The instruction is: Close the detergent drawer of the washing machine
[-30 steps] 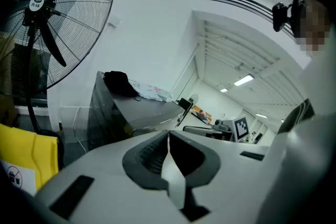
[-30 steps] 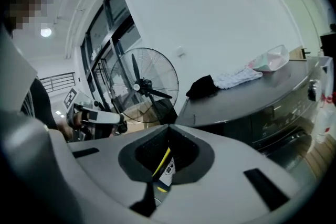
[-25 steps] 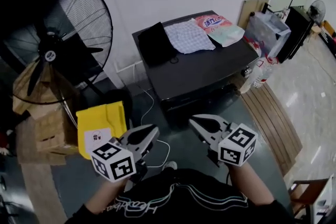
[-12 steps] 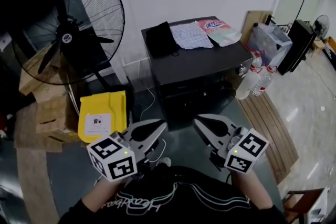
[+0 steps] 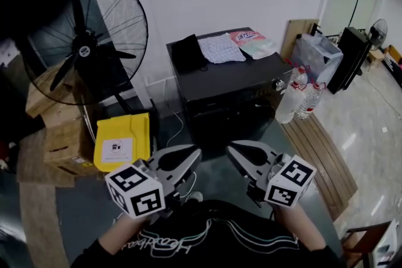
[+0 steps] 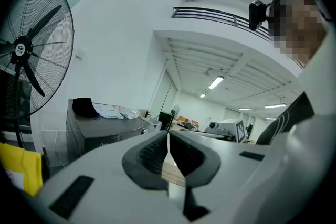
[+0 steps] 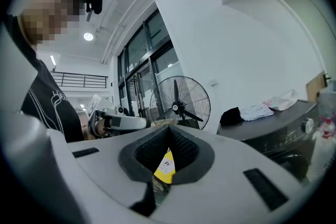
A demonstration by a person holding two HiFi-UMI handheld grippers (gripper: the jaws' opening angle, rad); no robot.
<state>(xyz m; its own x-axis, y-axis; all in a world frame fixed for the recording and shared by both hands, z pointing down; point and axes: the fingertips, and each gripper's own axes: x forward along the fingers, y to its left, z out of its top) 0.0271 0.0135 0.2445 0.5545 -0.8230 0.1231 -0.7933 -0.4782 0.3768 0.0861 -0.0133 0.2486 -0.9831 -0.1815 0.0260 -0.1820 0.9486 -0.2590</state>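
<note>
White wall, washing machine [image 5: 233,77] — bin [image 5: 139,127] label illegible; left gripper [image 5: 195,152], right gripper [image 5: 230,147] closed.

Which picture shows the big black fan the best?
The head view: the fan shows large, with blades, cage and pole. The right gripper view shows the fan whole but small and far off. The left gripper view cuts the fan off at the edge.

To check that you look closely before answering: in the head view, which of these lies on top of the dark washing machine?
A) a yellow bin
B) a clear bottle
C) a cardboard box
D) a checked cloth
D: the checked cloth lies flat on the top of the washing machine, while the yellow bin, the bottles and the cardboard boxes stand on the floor beside it.
</note>
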